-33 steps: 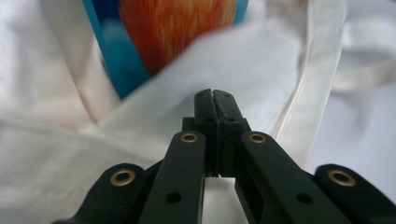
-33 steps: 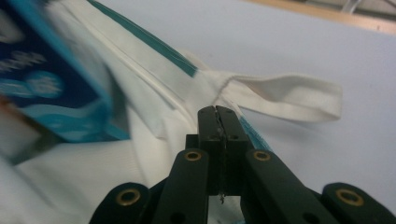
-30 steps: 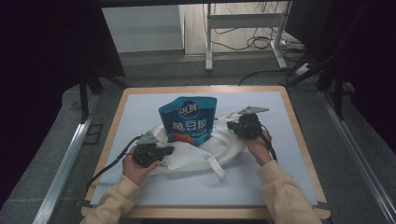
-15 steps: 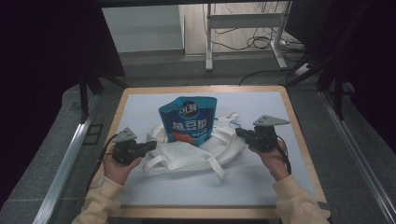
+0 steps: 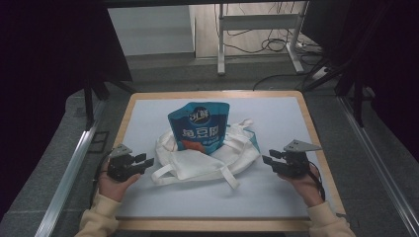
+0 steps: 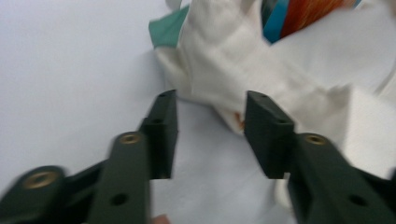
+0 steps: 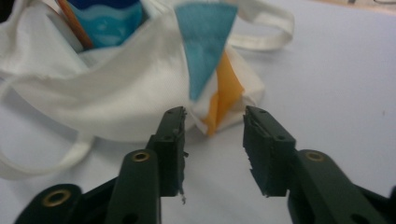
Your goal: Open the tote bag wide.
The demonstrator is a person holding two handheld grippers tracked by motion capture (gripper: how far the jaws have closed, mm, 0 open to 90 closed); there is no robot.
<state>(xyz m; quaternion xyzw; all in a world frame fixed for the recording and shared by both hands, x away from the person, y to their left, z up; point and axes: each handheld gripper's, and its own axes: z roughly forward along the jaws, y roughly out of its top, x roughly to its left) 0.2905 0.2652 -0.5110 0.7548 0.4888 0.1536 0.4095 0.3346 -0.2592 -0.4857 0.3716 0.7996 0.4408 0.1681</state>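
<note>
2 grippers [image 5: 141, 163] [image 5: 269, 162] level, flanking bag [image 5: 207, 160]

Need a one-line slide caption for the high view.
Both grippers, left and right, open and clear of white tote bag holding blue snack pouch.

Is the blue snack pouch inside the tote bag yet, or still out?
Partly in. The blue snack pouch has its lower end tucked into the mouth of the white tote bag; most of it still sticks out toward the table's far side.
</note>
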